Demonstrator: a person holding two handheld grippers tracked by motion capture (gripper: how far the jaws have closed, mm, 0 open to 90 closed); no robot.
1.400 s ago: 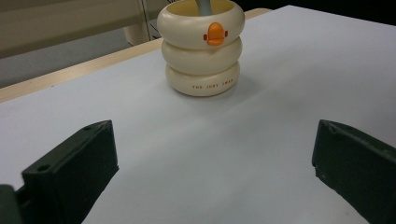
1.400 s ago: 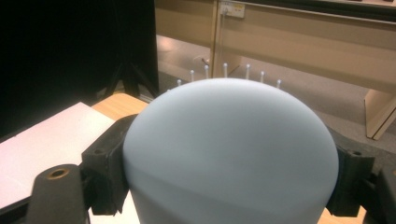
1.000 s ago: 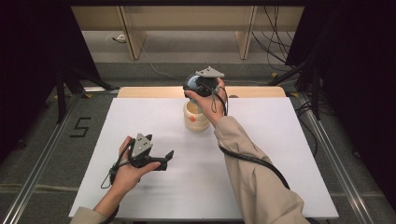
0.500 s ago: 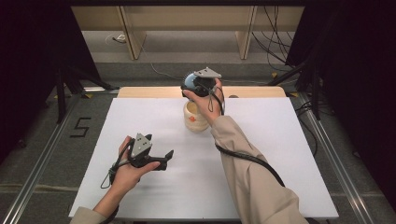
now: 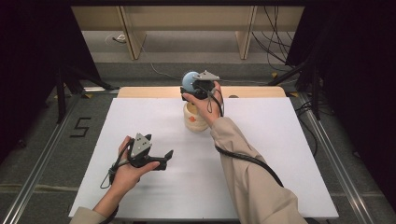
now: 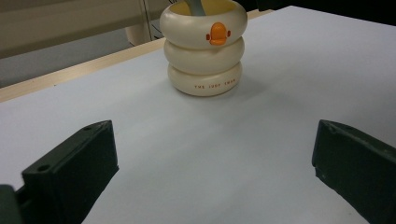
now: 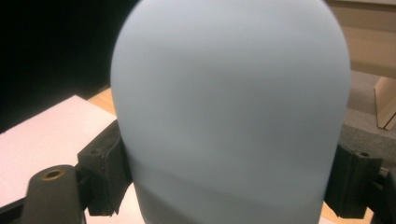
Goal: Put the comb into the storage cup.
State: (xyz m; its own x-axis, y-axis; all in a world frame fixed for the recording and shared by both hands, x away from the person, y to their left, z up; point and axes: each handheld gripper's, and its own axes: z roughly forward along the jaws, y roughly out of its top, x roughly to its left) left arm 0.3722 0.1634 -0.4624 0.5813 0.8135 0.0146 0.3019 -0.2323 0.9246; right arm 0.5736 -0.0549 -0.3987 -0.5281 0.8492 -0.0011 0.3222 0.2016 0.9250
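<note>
Right tongs (image 5: 193, 87) clamp the pale blue spoon bowl (image 7: 231, 112) above the cream ringed cup (image 5: 195, 118), handle apparently inside it. Judged step: lifting or setting the spoon. Left tongs (image 5: 164, 159) gape wide, empty, well short of the cup.

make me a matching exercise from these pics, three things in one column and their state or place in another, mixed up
Things:
1. left gripper
2. right gripper
3. cream ringed cup

States or places:
a. stands upright on the white table, with an orange beak on its side
b. jaws set against the sides of a pale blue rounded object
c. low over the table, jaws apart with nothing between them

Pairs: 1-c, 2-b, 3-a
</note>
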